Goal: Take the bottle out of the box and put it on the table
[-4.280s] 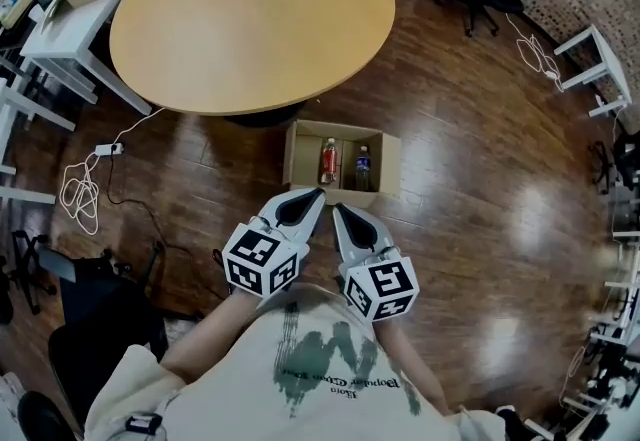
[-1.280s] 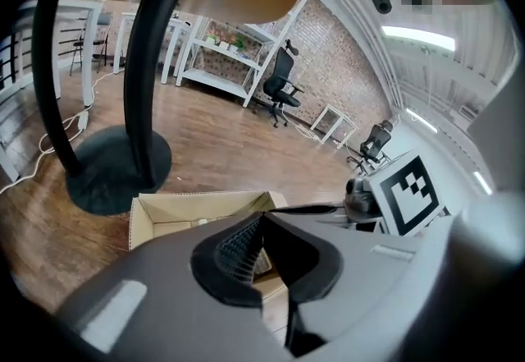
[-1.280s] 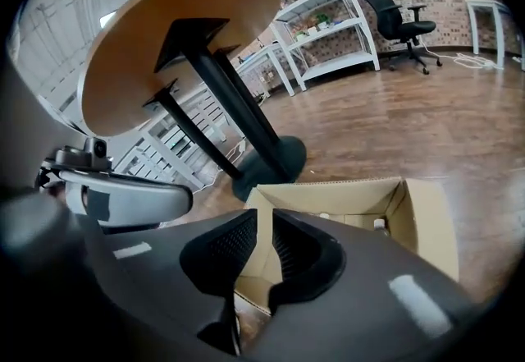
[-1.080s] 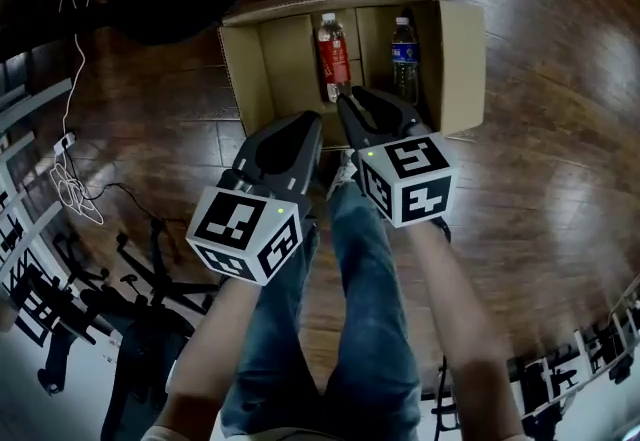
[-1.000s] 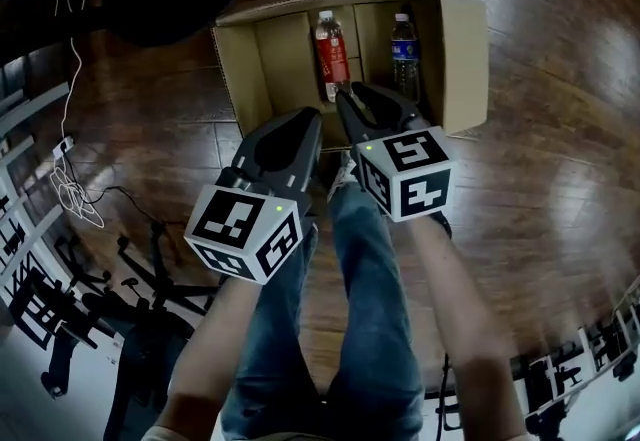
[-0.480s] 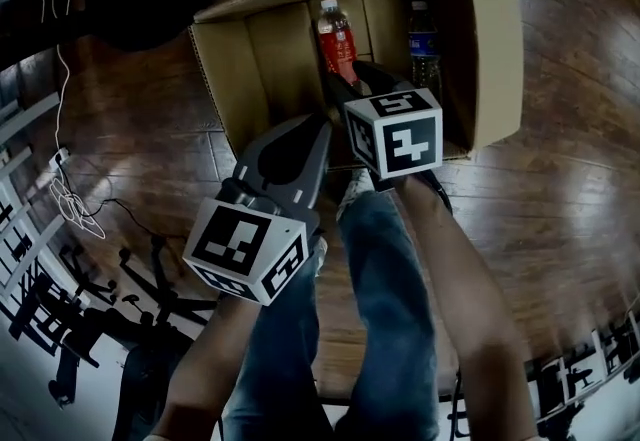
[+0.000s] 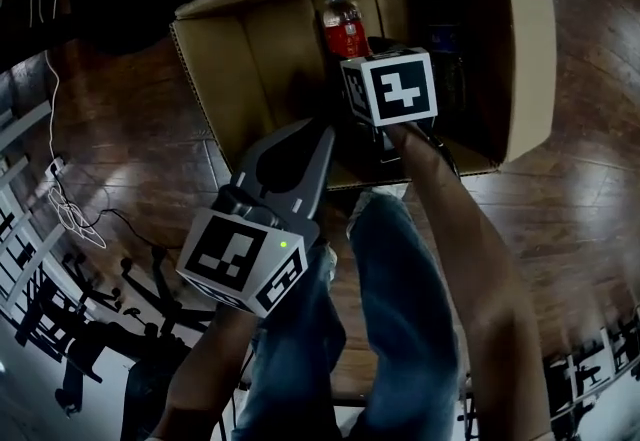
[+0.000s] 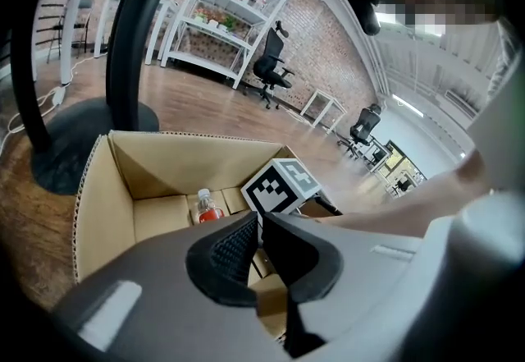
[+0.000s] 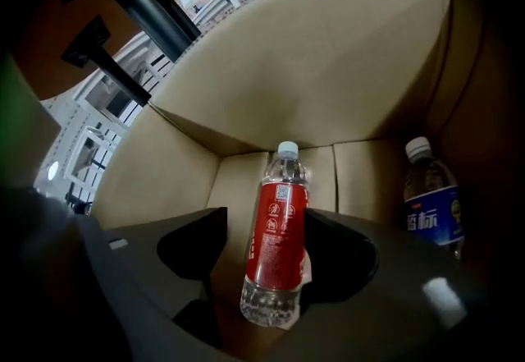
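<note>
An open cardboard box stands on the wood floor. A red-label bottle and a blue-label bottle stand upright inside it. My right gripper is down in the box. Its jaws are opening, and the red-label bottle stands between them with a gap on the left side. The blue-label bottle is off to its right. From the head view, only the right gripper's marker cube shows. My left gripper is shut and empty, hovering over the box's near wall.
A round table's dark pedestal base stands just behind the box. Cables lie on the floor to the left. My legs are below the box's near wall. Office chairs and white shelving stand farther back.
Both grippers have sunk toward the box. The right one went down inside it and its jaws spread around the red-label bottle. The box looms larger in the head view.
</note>
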